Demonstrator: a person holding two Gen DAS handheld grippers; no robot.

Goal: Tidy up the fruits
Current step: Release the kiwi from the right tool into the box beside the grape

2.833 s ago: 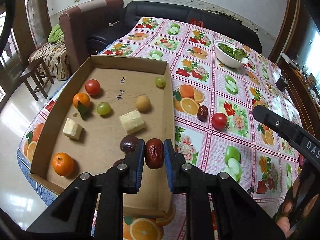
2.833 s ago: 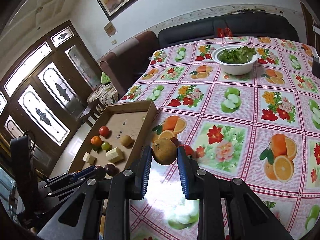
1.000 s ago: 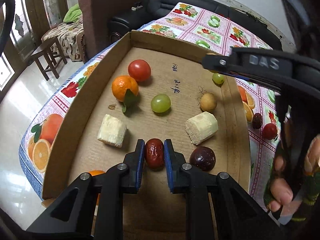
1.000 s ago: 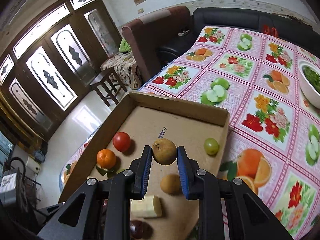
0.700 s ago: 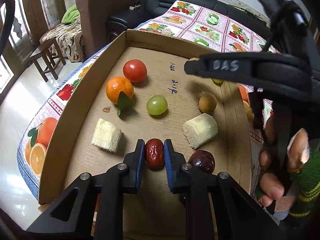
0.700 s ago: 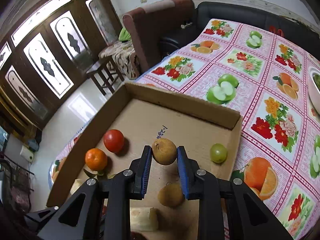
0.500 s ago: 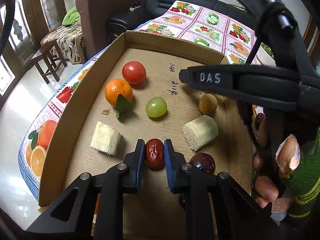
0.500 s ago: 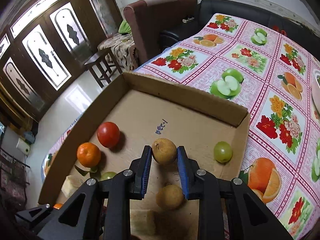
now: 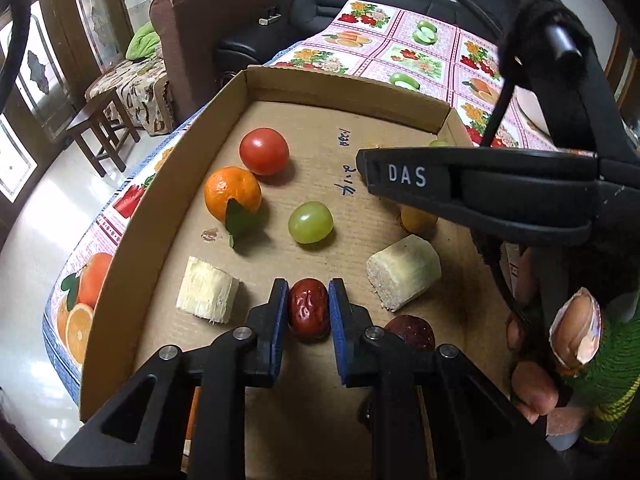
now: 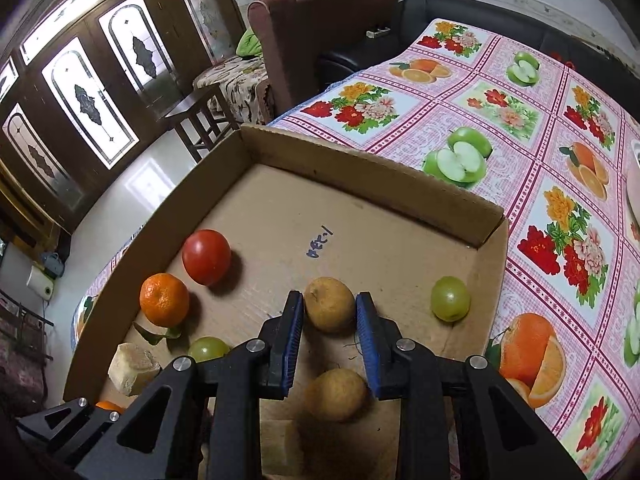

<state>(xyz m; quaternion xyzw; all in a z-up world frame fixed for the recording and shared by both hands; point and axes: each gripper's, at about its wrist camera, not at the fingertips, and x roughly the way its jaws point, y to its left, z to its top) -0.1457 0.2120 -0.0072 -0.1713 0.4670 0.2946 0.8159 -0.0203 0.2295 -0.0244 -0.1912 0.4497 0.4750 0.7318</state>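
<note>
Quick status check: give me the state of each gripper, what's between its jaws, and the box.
Left gripper: shut on the red date, low over the box floor.
Right gripper: jaws have just been opening; gaps show beside the brown fruit, so it is released.
Brown fruit: resting on the box floor.
Box: open-topped, fruit and cane pieces scattered inside.

Inside the cardboard tray (image 9: pixel 168 184) on the table (image 10: pixel 520 128): tomato (image 9: pixel 264 151) toward the far wall, mandarin (image 9: pixel 232 193) just nearer, beside it. Right of the mandarin, a grape (image 9: pixel 310 222). Nearer still, one sugarcane piece (image 9: pixel 207 295) at left, another (image 9: pixel 403 272) at right, a red date (image 9: pixel 309 314) between them. Second grape (image 10: pixel 450 298) by the right wall, two longans (image 10: pixel 329 304) (image 10: pixel 336 394) left of it, one behind the other.
</note>
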